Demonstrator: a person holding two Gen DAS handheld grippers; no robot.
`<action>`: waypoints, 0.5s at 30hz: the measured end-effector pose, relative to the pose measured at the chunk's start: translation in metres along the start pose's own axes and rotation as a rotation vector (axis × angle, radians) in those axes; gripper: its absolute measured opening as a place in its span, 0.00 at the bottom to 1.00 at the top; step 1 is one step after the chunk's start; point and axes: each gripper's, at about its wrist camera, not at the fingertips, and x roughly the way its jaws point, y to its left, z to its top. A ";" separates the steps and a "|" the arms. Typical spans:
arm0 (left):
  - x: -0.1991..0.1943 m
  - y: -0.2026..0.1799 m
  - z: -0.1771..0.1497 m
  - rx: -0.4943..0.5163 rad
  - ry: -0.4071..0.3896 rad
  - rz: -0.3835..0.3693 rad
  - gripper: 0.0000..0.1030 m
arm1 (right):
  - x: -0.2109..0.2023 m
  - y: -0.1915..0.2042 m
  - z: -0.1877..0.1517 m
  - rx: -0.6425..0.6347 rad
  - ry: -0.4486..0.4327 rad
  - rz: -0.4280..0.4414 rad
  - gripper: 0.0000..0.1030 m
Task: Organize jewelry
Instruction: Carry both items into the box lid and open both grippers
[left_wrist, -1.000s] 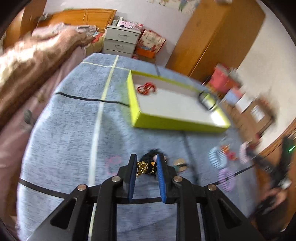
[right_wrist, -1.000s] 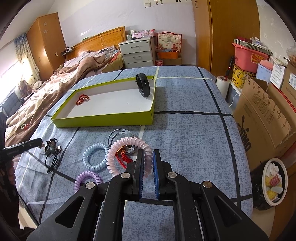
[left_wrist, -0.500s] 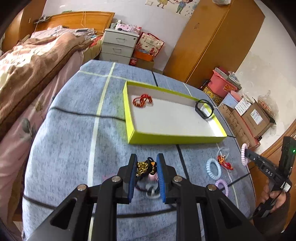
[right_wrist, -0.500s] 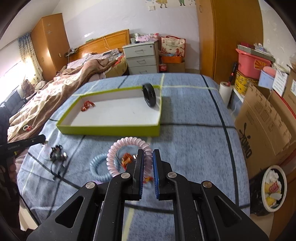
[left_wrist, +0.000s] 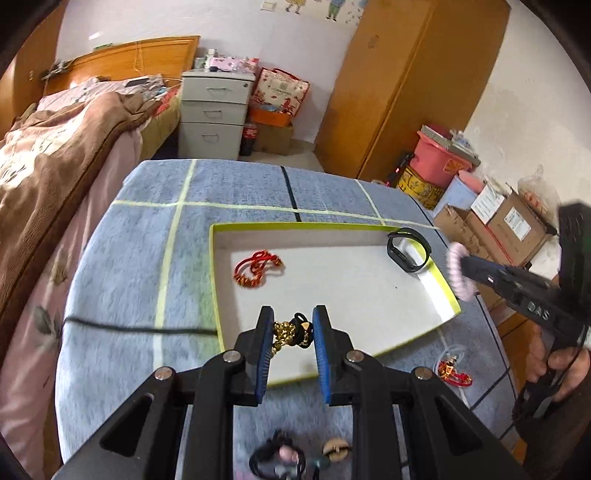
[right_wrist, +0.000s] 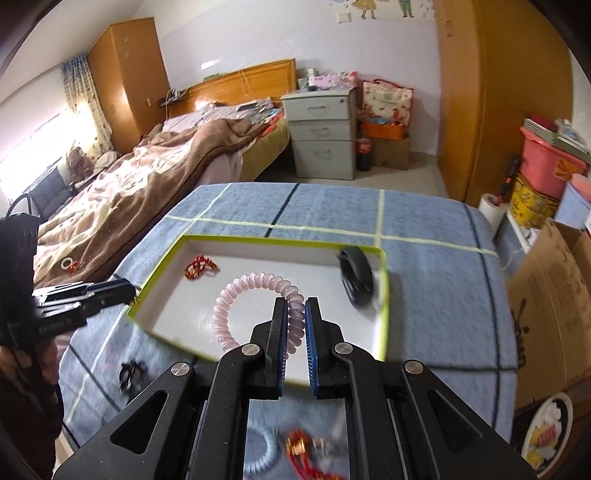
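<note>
My left gripper (left_wrist: 293, 332) is shut on a gold chain with a black hair tie (left_wrist: 291, 332) and holds it above the near edge of the yellow-green tray (left_wrist: 218, 295). My right gripper (right_wrist: 295, 317) is shut on a pink spiral hair tie (right_wrist: 240, 295), held over the same tray (right_wrist: 384, 295). In the tray lie a red bracelet (left_wrist: 255, 271) and a black wristband (left_wrist: 408, 249). The right gripper (left_wrist: 480, 273) with the pink tie also shows at the right of the left wrist view.
On the blue blanket lie a red and gold charm (left_wrist: 452, 371), black items (right_wrist: 131, 373), a blue spiral tie (right_wrist: 260, 452) and a red tassel piece (right_wrist: 299, 448). A bed (right_wrist: 129, 192) stands to the left, cardboard boxes (right_wrist: 546, 295) to the right.
Both grippers have lifted their items off the blanket and moved forward over the tray. Loose pieces stay behind on the blanket.
</note>
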 end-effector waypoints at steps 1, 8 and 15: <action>0.004 -0.001 0.003 0.004 0.005 0.000 0.22 | 0.006 0.000 0.003 0.000 0.006 0.000 0.09; 0.038 -0.003 0.014 0.024 0.051 0.025 0.22 | 0.061 0.010 0.023 -0.005 0.091 0.019 0.09; 0.059 -0.002 0.016 0.043 0.075 0.048 0.22 | 0.099 0.013 0.029 -0.022 0.157 -0.006 0.09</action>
